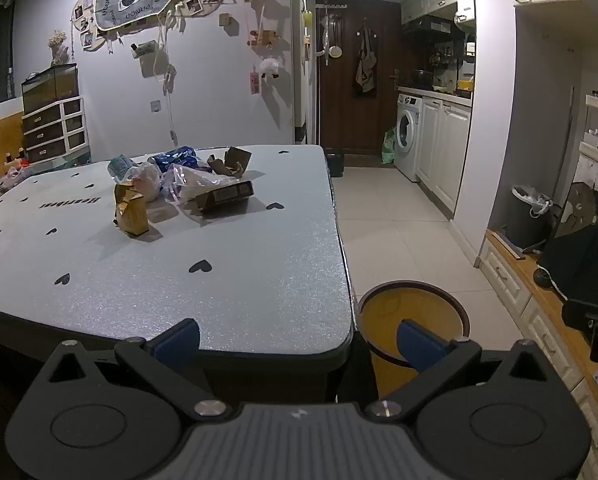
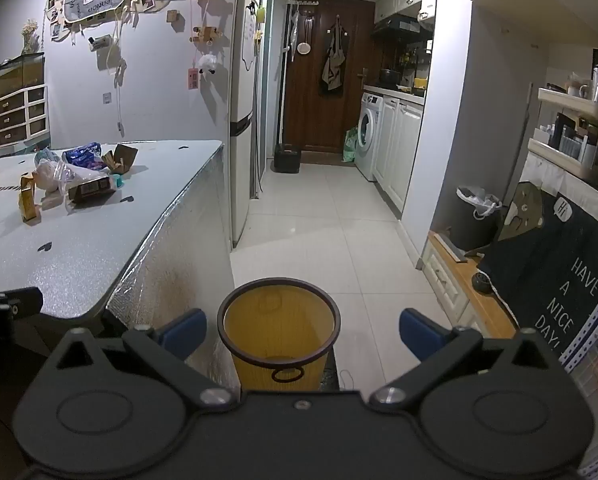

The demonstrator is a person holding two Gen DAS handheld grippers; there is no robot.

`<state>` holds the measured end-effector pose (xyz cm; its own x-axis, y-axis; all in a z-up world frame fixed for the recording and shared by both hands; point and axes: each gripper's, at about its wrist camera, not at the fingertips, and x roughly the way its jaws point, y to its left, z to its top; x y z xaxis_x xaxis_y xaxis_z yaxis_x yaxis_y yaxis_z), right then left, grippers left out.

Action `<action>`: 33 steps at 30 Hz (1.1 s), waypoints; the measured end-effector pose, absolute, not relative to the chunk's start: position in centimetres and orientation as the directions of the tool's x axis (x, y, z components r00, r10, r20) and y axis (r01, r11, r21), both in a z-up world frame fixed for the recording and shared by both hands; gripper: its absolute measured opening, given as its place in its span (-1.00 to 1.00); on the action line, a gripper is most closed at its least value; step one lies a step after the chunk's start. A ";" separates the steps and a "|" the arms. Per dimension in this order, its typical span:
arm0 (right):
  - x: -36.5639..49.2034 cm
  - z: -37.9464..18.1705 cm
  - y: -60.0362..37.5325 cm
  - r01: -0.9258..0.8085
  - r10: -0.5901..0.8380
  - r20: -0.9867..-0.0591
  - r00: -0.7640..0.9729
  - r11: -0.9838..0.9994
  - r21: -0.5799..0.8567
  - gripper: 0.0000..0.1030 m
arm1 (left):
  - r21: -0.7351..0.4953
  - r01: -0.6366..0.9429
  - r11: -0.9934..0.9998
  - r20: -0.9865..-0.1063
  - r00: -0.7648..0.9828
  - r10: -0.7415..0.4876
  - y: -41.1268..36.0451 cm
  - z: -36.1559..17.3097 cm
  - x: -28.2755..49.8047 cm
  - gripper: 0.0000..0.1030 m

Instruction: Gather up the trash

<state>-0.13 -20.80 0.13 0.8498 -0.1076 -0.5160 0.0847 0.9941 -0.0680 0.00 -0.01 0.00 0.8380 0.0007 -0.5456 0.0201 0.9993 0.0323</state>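
Nothing has been picked up yet, so this looks like the very start of the job. The left gripper (image 1: 297, 340) has its jaws spread wide with nothing between them, and the right gripper (image 2: 303, 330) is just the same, wide and empty.

The trash is a little heap on the surface (image 1: 239, 272), well away from the yellow bin (image 2: 278, 322). In the heap there is a crumpled gold bag (image 1: 130, 212) standing up, a dark flat box (image 1: 226, 197) lying down, a clear plastic bag (image 1: 197, 179), a blue wrapper (image 1: 177, 157) and some torn brown card (image 1: 231, 162). They sit close together, some touching.

The bin stands on the floor, just beside the near corner of the surface (it looks empty inside).

I think the next move is to reach one gripper across to the heap, close on one piece, maybe the gold bag since it stands nearest, and carry it back over the bin.
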 end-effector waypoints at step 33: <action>-0.4 0.1 -21.2 0.085 -0.108 -0.522 0.846 0.994 -0.068 1.00 | 0.036 0.018 0.999 -0.546 0.837 0.005 -0.1 0.1 0.0 1.00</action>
<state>-0.40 -21.16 0.15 0.8460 -0.1078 -0.5221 0.0847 0.9941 -0.0679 -0.05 -0.05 0.12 0.8375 0.0047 -0.5464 0.0177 0.9992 0.0356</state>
